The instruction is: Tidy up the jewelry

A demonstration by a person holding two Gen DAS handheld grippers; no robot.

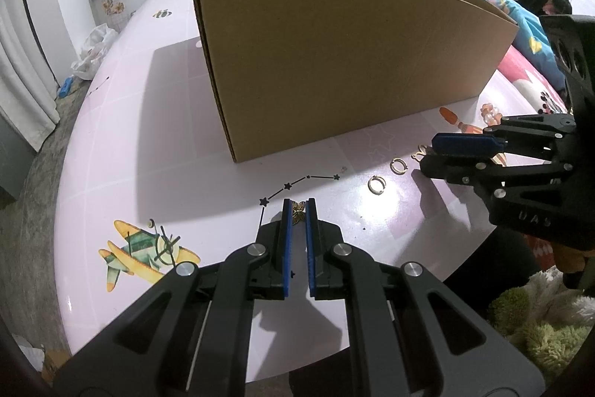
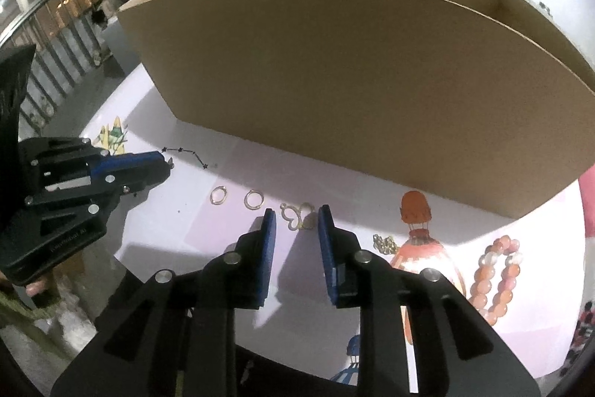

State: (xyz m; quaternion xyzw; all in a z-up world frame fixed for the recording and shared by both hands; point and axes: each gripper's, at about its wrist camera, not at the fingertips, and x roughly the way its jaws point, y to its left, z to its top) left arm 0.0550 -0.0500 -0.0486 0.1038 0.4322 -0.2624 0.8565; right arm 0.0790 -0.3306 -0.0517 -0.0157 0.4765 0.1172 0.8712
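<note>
raised letters "uas" on right gripper (image 1: 431, 155) body

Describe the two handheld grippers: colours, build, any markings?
Both match: the left gripper and right gripper are matte black linkage frames with triangular cutouts, silver pivot pins and flat blue pads on the jaws. Each body carries embossed lettering, too blurred to read. No cables or sleeves are visible.

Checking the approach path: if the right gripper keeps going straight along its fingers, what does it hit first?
Likely the gold butterfly charm, lying on the table just beyond the open right gripper. Past it stands the cardboard box wall. Depth is uncertain; if the fingers ride above the table, the box comes first.
</note>
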